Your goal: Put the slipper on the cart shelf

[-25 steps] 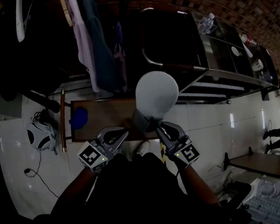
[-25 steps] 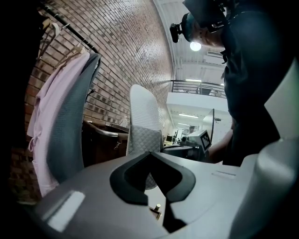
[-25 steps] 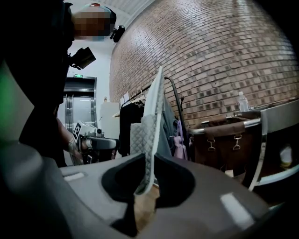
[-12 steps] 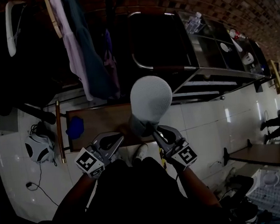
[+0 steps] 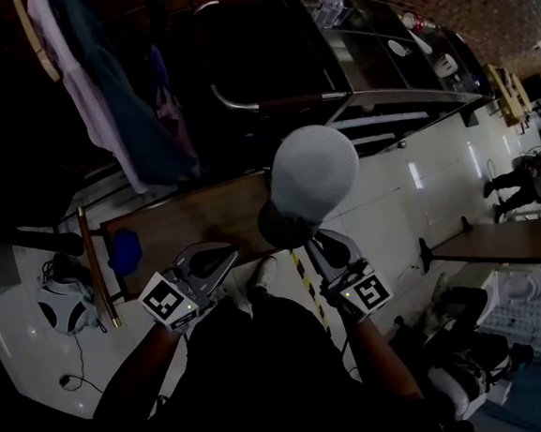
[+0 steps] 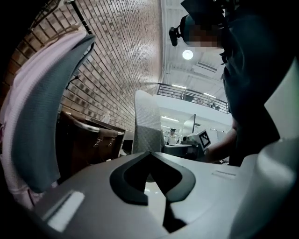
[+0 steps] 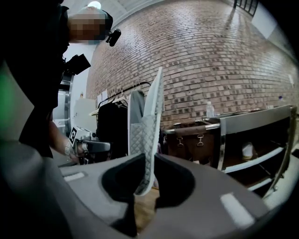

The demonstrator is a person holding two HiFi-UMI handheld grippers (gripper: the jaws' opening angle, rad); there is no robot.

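Grey jaws of your left gripper point(image 5: 220, 258) sit pressed together, empty, lower left of centre. Your right gripper point(image 5: 322, 243) pinches the slipper point(image 5: 314, 174) at centre; the cart point(image 5: 375, 60) has swung nearer top centre, so the shelf is likely next.

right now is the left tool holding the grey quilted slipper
No, the right tool pinches the grey quilted slipper; left tool is empty.

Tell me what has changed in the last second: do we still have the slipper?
The head view has swung, so the cart and the hanging clothes now sit further left. The right hand-held gripper has carried the slipper slightly right. Nothing was taken or let go: the slipper stays clamped, and the left hand-held gripper stays shut and empty.
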